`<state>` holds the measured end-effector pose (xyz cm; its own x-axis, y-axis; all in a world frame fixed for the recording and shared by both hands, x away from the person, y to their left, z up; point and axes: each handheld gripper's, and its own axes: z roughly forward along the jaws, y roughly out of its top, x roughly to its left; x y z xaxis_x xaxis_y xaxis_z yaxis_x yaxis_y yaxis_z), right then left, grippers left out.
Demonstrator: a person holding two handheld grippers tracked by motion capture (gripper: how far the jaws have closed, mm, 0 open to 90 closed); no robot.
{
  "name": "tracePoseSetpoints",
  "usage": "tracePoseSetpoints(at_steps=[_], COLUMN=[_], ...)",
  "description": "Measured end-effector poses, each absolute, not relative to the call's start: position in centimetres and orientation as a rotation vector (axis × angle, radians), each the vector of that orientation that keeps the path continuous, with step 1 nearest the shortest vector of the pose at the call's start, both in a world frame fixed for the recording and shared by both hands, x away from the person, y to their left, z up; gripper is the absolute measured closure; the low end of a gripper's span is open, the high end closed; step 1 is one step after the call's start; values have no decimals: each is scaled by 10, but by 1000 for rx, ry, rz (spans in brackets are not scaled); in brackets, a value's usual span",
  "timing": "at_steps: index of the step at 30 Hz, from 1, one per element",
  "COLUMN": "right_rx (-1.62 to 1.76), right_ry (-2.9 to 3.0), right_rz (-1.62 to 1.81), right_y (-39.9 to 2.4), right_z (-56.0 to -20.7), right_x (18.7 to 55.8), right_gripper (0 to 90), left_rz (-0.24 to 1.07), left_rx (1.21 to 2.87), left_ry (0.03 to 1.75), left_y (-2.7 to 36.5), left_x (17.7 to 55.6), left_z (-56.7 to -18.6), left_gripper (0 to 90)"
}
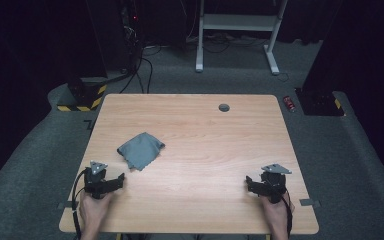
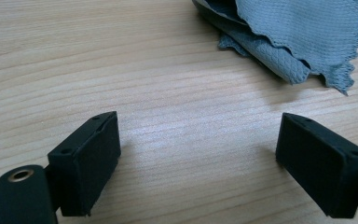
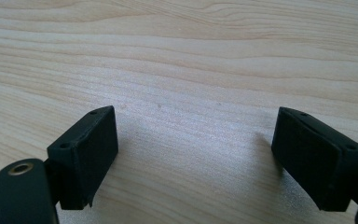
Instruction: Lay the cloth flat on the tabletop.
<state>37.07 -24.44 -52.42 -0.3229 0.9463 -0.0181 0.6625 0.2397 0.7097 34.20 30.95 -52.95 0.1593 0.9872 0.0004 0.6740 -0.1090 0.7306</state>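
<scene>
A crumpled grey cloth (image 1: 140,150) lies on the left half of the wooden table (image 1: 205,135). In the left gripper view the cloth (image 2: 298,37) sits at the top right, just beyond the jaws. My left gripper (image 1: 119,179) rests low at the table's front left, a short way below the cloth, open with only bare wood between its jaws (image 2: 198,144). My right gripper (image 1: 250,183) rests at the front right, far from the cloth, also open over bare wood (image 3: 196,140).
A small round grey cable hole (image 1: 224,107) is set near the table's far edge. Beyond the table stand a white desk frame (image 1: 240,30), dark equipment with cables (image 1: 130,30) and a red can (image 1: 289,103) on the carpet.
</scene>
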Motion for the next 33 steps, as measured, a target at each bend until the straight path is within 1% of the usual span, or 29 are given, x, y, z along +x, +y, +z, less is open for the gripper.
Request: tracePoseSetpoints(at_steps=[23, 24, 29, 33], right_rx=[1470, 1471, 1470, 1470], right_ry=[2070, 2070, 2070, 2070], right_rz=[847, 847, 847, 847], right_y=[-244, -244, -244, -244], right_z=[-524, -524, -524, -524], right_x=[371, 371, 371, 371], right_gripper=[144, 144, 144, 144], left_rz=[690, 689, 649, 636], left_rx=[1835, 1826, 1776, 1769], left_ry=[1595, 1601, 1624, 1618], left_y=[309, 309, 313, 314], left_x=[341, 341, 340, 338], left_z=[-529, -529, -528, -527], left_gripper=[143, 156, 160, 167])
